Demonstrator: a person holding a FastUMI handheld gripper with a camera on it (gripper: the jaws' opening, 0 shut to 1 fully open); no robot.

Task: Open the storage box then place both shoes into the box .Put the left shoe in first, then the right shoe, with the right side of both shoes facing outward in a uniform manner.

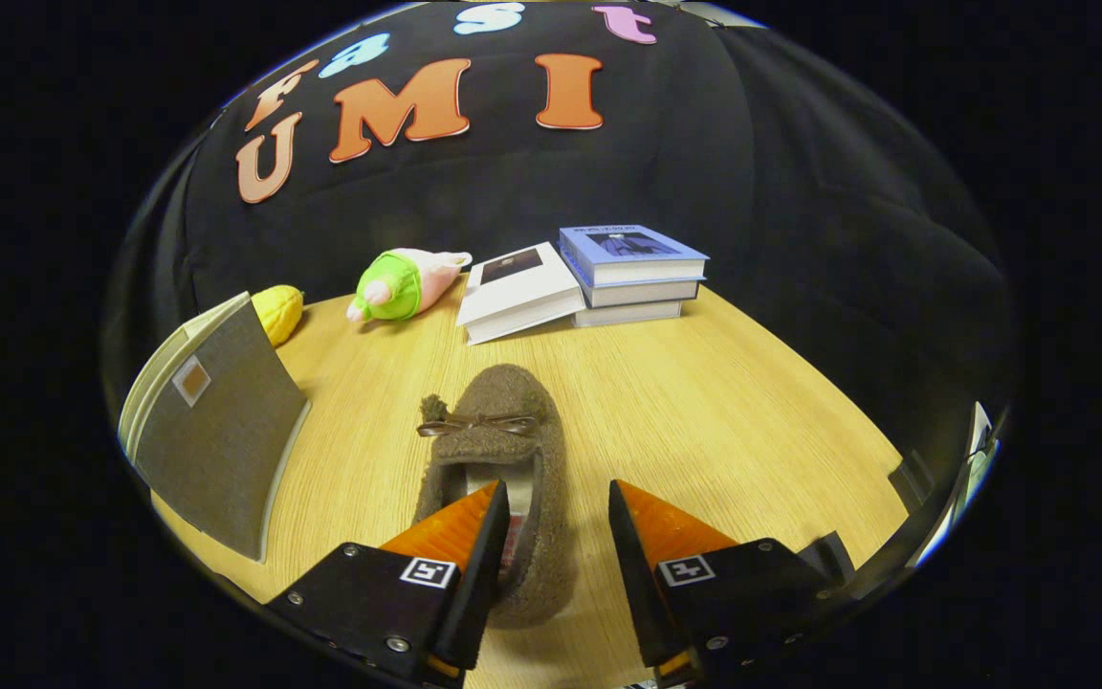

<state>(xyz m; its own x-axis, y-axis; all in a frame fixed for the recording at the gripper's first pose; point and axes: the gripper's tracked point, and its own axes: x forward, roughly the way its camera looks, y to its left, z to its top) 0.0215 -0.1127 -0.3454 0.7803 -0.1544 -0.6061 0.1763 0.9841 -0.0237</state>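
A brown fuzzy slipper (503,402) with a small bow lies on the wooden table (704,411), toe pointing away from me. My gripper (556,490) is open and low over the slipper's heel end. One finger sits over the slipper's opening and the other stands just outside its right wall, so the wall lies between them with a gap on each side. A grey fabric storage box (211,431) with a small brown label stands to the left of the fingers, its grey face turned toward the slipper. I cannot tell whether it is open.
Beyond the slipper is a stack of books (632,273) with a white book (520,292) leaning against it. A green and pink plush toy (398,285) and a yellow object (278,311) lie at the table's far left, by the black cloth wall.
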